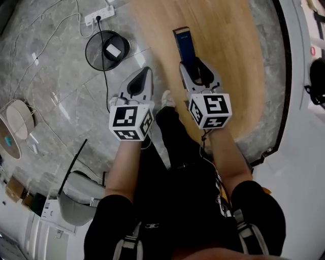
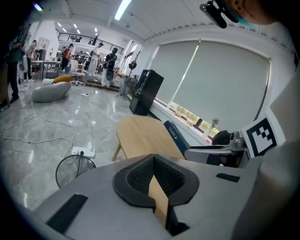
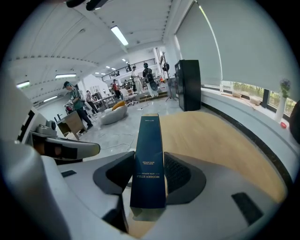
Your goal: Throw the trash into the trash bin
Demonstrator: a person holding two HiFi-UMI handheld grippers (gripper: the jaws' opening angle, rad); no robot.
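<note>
Since the dark blue carton (image 3: 149, 154) sits clamped in the right claw (image 1: 197, 68), what matters next is where the wire trash bin (image 1: 90, 58) lies from it. In the head view the bin is off to that claw's left & a touch further ahead, down on the grey floor (image 1: 51, 91), just past the worktop's (image 1: 228, 56) left edge.

Right claw's jaws stand wide, pads pressed on the carton's two long sides near its rear end, so most of the carton sticks out ahead. Its long axis runs straight along the claw, pointing away from the person & somewhat down. It seems held clear above the worktop's left part, tho that gap can't be fully checked.

Left claw (image 1: 144, 73) is nearer the bin, approx between bin & right claw, but its jaws are drawn together to a point w/ nothing gripped.

So prob. the right arm has to carry the carton leftward off the worktop's left edge, past the left claw, then tip it nose-down over the bin's mouth. The bin already holds a flat white item (image 1: 112, 51). A black cable (image 1: 105, 84) from a white power strip (image 1: 99, 15) crosses the bin in the head view; over it or beside it, can't tell. The carton is long vs. the mouth, so end-first entry looks safest.
</note>
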